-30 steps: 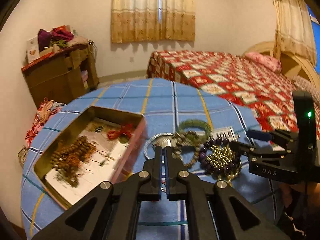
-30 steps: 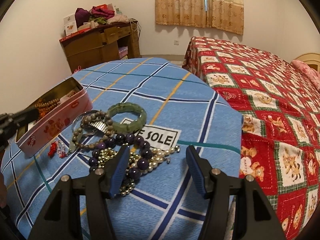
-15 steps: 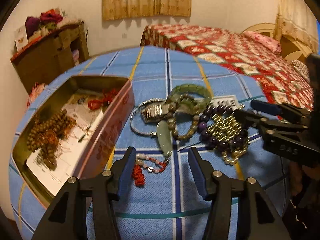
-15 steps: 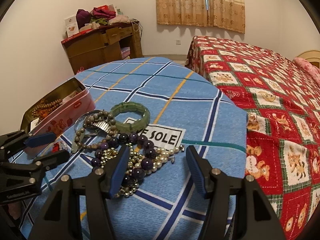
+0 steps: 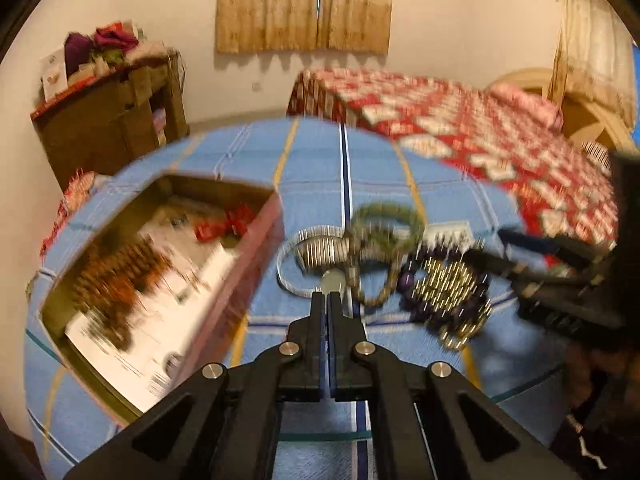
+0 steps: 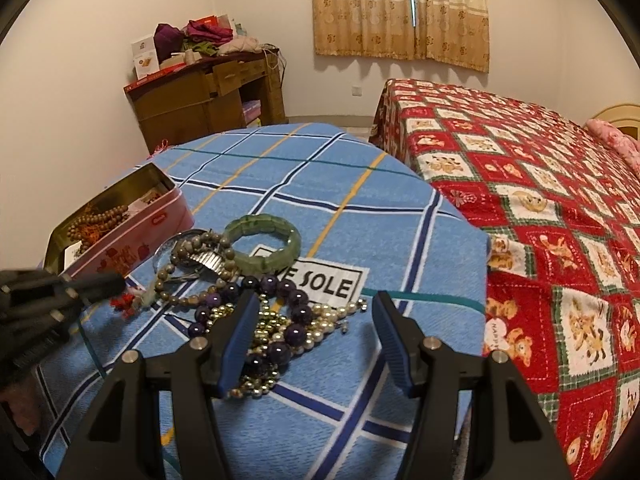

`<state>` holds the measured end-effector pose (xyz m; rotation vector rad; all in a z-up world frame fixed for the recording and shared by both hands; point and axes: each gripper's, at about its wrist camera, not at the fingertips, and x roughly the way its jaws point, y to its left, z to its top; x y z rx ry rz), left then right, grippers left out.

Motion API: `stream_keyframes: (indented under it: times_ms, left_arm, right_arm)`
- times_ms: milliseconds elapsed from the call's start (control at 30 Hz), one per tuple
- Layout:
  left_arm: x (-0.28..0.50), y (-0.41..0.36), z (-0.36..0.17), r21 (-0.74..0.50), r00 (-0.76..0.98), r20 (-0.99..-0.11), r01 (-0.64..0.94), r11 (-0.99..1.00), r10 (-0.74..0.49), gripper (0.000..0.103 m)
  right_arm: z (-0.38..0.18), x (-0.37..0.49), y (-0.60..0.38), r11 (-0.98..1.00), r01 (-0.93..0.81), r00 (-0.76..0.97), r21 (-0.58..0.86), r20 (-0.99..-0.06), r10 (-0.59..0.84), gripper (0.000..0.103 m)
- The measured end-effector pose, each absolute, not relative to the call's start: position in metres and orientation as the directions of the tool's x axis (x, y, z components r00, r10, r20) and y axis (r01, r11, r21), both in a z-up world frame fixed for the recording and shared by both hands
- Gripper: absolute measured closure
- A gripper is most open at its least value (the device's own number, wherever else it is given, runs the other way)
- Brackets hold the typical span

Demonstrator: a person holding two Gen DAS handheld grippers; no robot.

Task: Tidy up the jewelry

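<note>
Moved: left gripper (image 5: 327, 300) has just been closing, after standing wide half a second ago; its view is now blurred
Left jaws: pressed together, tips at the pale green pendant (image 5: 333, 280); whether anything is pinched cannot be told
Right jaws: right gripper (image 6: 314, 332) spread, unchanged, nothing between the pads, poised over the bead pile
Surface: round table under a blue cloth (image 6: 320, 184) checked with navy, yellow and teal lines
Room: white walls, beige curtain (image 6: 400, 8), bed (image 6: 540, 200) with a red bear-patterned quilt, brown desk (image 6: 208, 100) piled with clothes and boxes
Tin: one pink tin (image 6: 120, 236), open, at the table's left edge; holds brown wooden beads, a red item and white paper
Loose jewelry: just right of the tin, in a heap touching each other
Count: one green bangle (image 6: 262, 248), one purple bead strand (image 6: 276, 316), one pearl and gold bead tangle (image 6: 320, 320), one grey-brown bead bracelet (image 6: 192, 276), one metal stretch band (image 6: 204, 258), one red-and-white string (image 6: 128, 300) by the left gripper's tip
Writing: white label on the cloth reads "SOLE" (image 6: 324, 284), the start hidden by beads
Other writing: marks on the tin and boxes too small to read
</note>
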<state>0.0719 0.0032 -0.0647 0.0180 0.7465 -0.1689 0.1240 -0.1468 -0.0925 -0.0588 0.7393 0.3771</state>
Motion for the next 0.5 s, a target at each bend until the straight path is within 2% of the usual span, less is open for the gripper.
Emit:
stream_keyframes:
  times_ms: [133, 267, 500]
  left_arm:
    - [0.069, 0.009, -0.044, -0.039, 0.759, -0.635, 0.153, 0.987, -0.143, 0.103]
    - [0.07, 0.009, -0.037, -0.048, 0.774, -0.614, 0.157, 0.986, -0.153, 0.103]
    - [0.073, 0.014, -0.038, -0.067, 0.773, -0.612, 0.158, 0.985, -0.166, 0.103]
  right_arm:
    - [-0.084, 0.13, -0.124, 0.906, -0.422, 0.668, 0.042, -0.662, 0.341, 0.043]
    - [-0.079, 0.143, -0.1, 0.877, -0.481, 0.651, 0.006, -0.668, 0.361, 0.056]
    - [-0.097, 0.167, -0.078, 0.843, -0.538, 0.579, -0.029, -0.739, 0.344, 0.064]
